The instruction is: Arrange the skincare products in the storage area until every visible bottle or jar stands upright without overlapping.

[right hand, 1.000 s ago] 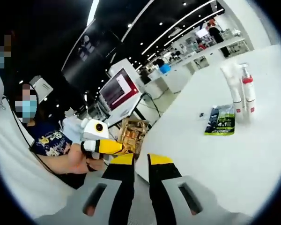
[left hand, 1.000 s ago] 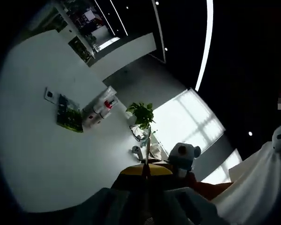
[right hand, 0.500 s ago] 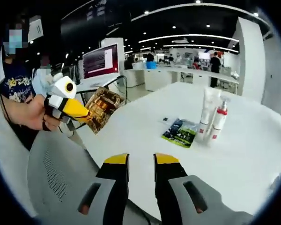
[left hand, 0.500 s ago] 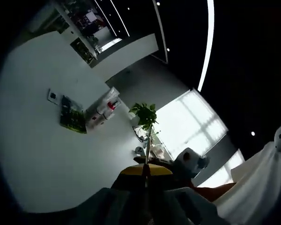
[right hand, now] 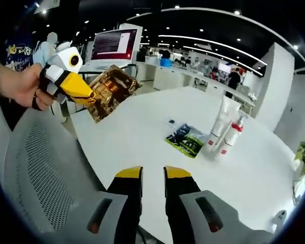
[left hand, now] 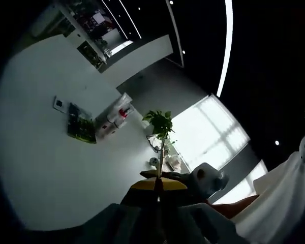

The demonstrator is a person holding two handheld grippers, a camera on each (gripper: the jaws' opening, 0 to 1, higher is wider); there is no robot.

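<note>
Right gripper [right hand: 153,175] swung round, jaws apart, empty. Left gripper [right hand: 76,87] clamps gold sachet [right hand: 111,92] above table [right hand: 142,137], carrying it toward upright tube [right hand: 221,121], pump bottle [right hand: 231,136], green packet [right hand: 185,139].

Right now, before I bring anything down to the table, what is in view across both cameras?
White table: one, round-edged, carrying the products.
White tube: one, upright on the table.
Pump bottle: one, white with red collar and base, upright beside the tube.
Green sachet: one, dark green, flat in front of the two bottles.
Gold packet: one, shiny gold-brown, held in the air over the table's edge.
Potted plant: one, green, far side of the table.
Monitor: one, red screen, behind the table.
Grey mesh chair: one, near side.
Left gripper: yellow jaws shut on the gold packet.
Right gripper: yellow-tipped, open, empty.
</note>
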